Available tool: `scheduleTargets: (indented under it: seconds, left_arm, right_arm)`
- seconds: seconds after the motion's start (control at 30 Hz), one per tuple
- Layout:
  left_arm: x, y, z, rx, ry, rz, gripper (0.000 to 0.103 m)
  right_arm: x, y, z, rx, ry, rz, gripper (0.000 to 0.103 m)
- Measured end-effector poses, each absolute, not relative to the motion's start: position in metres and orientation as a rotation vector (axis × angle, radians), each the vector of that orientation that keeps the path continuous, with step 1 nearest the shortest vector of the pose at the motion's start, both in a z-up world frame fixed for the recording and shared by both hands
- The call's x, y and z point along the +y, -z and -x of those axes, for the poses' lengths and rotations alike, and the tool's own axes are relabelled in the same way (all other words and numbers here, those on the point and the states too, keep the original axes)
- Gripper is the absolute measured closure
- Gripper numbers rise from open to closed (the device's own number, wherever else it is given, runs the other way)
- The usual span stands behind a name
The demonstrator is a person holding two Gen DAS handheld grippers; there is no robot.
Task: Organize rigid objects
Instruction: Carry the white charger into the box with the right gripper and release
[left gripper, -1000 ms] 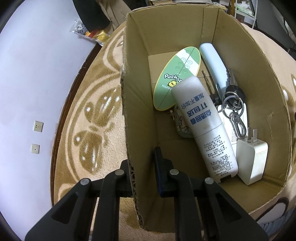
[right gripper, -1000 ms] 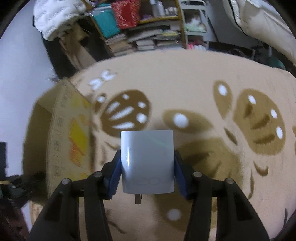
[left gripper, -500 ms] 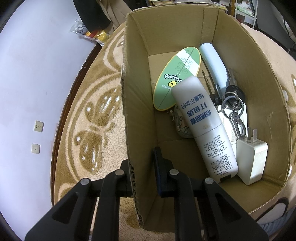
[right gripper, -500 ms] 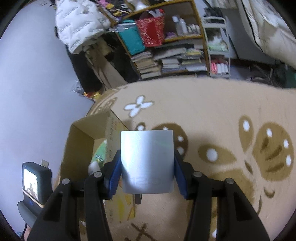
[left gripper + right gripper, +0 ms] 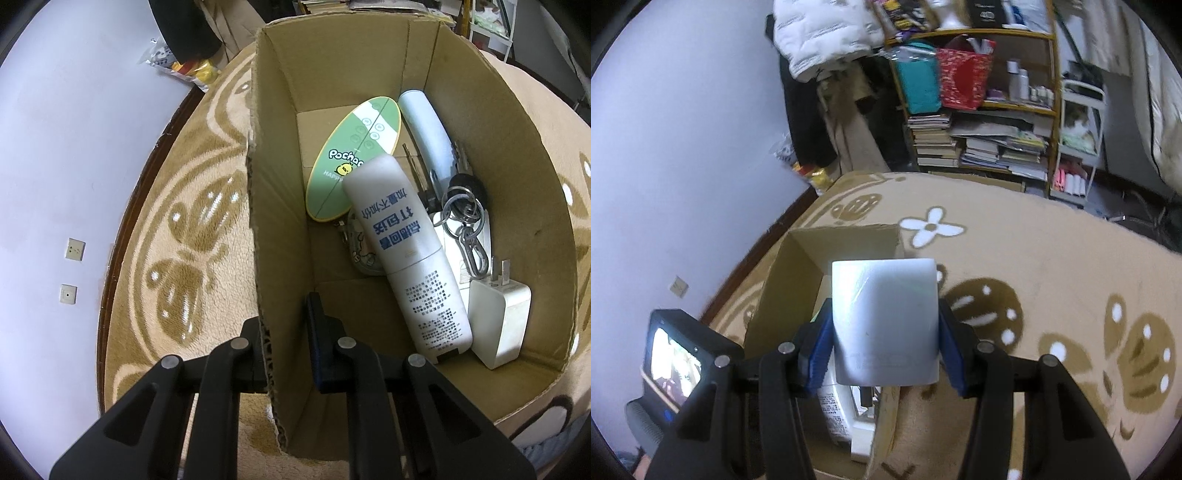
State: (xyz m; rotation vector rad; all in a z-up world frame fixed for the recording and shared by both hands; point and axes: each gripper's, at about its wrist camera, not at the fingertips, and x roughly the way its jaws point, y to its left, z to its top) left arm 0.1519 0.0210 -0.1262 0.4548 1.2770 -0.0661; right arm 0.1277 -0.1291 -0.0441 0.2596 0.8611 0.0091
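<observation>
Here the left gripper [image 5: 286,349] is clamped on the cardboard box [image 5: 273,206] wall at lower centre, while the right gripper [image 5: 884,350] pinches a white charger [image 5: 884,321] mid-frame above that box, where 1 bottle [image 5: 404,254] lies.

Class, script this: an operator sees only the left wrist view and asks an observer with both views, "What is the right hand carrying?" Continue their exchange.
Observer: The right tongs are shut on a pale, blocky plug adapter.
Operator: Which way does its plug face?
Observer: A dark prong sticks out of its near end, towards the camera.
Operator: Where is it relative to my cardboard box?
Observer: In the right wrist view it overlaps the box's open top.
</observation>
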Motion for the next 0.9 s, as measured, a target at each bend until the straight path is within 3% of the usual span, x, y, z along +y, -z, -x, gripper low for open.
scheduleTargets:
  seconds: [0.9]
  left_arm:
    - [0.024, 0.125, -0.153, 1.276, 0.073, -0.429, 0.089]
  right_arm:
    - [-0.100, 0.078, -0.139, 0.902, -0.093, -0.182, 0.048]
